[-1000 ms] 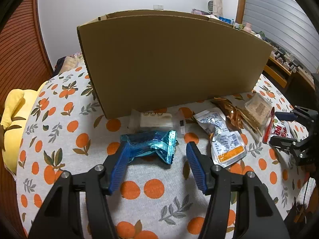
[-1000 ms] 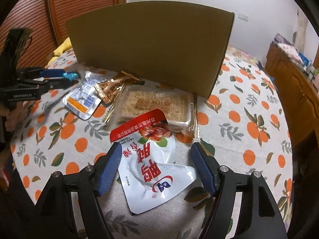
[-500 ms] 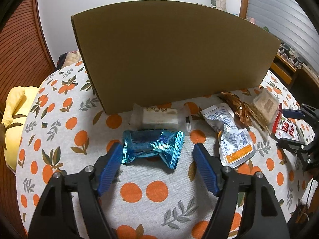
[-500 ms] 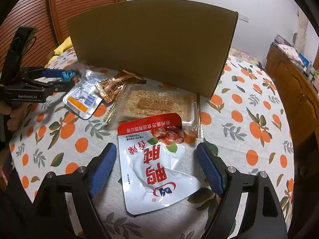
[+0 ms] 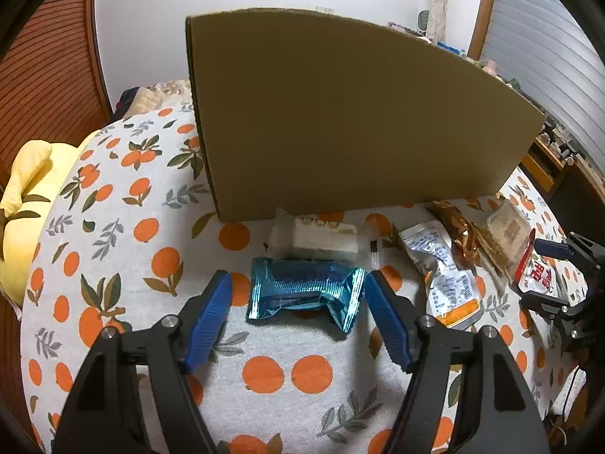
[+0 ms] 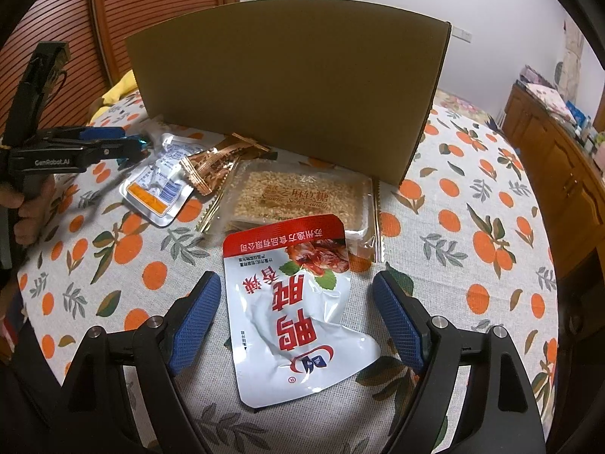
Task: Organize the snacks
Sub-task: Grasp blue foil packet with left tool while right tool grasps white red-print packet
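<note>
A table (image 6: 472, 204) covered in a white cloth printed with oranges and leaves carries a tall cardboard box (image 5: 351, 121) and a row of snack packets lying in front of it.

The left hand-held gripper (image 5: 297, 283) hangs low over the cloth with its blue pads spread on either side of a crinkled blue foil packet (image 5: 302, 291). Its jaws have just closed in a little; the right pad sits just beside the packet's end, the left pad stands apart from it, and the packet lies flat on the cloth. Just behind the foil packet, against the foot of the box, lies a white wrapped cake (image 5: 321, 236).

The right hand-held gripper (image 6: 297, 295) is spread wide over a white pouch with a red top and red Chinese lettering (image 6: 295, 302). Neither pad touches the pouch, which lies flat between them. The top of the pouch overlaps a clear-wrapped sesame candy bar (image 6: 298, 196). Left of that bar lie a bronze foil packet (image 6: 215, 166) and a silver pouch with an orange label (image 6: 159, 185). A person's hand (image 6: 32, 204) grips the left tool at the left edge of the right wrist view.
</note>
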